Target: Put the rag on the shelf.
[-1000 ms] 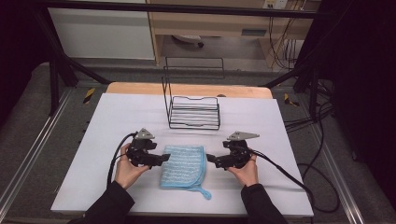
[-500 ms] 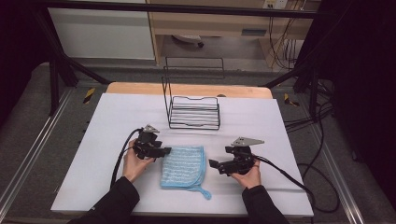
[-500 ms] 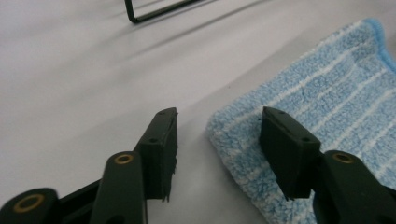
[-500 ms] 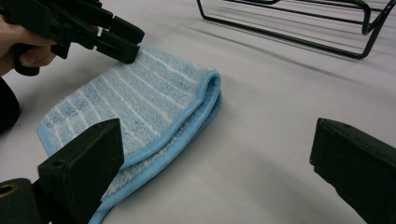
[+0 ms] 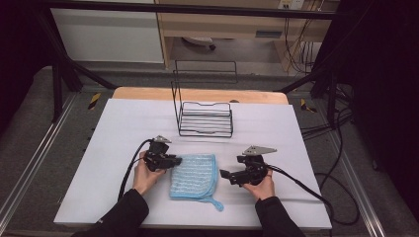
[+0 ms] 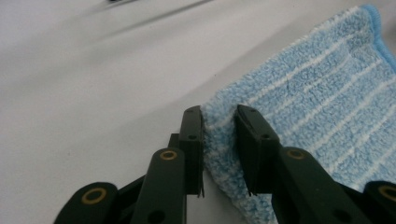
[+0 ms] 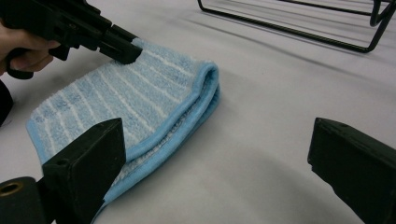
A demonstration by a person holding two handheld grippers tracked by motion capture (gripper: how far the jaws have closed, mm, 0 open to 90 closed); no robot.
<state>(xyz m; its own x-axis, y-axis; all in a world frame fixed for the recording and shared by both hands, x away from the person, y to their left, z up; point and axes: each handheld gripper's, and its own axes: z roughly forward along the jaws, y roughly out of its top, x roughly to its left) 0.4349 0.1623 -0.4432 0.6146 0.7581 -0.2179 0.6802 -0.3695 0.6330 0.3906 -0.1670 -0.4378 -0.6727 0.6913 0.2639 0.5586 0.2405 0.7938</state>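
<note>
A folded blue towel with white stripes (image 5: pixel 193 175) lies on the white table cover, its hanging loop at the near right corner. My left gripper (image 5: pixel 178 160) sits at the towel's far left corner. In the left gripper view its jaws have just been closing, and the towel's (image 6: pixel 317 102) fluffy edge fills the narrow gap of that gripper (image 6: pixel 219 121), pinched between both pads. My right gripper (image 5: pixel 223 174) rests just right of the towel with its jaws wide apart and nothing between them. In the right gripper view, the right gripper (image 7: pixel 217 137) faces the towel's (image 7: pixel 140 102) folded edge and the left gripper (image 7: pixel 126 49).
A black wire rack (image 5: pixel 205 118) with a tall back frame stands on the table behind the towel, and its base also crosses the top of the right gripper view as the wire rack (image 7: pixel 289 23). Bare white table cover (image 5: pixel 123 123) spreads to both sides. Cables trail from both grippers.
My left gripper has moved down and in onto the towel's far left corner and its jaws have narrowed around the cloth. My right gripper has drawn slightly back to the right, still open.
</note>
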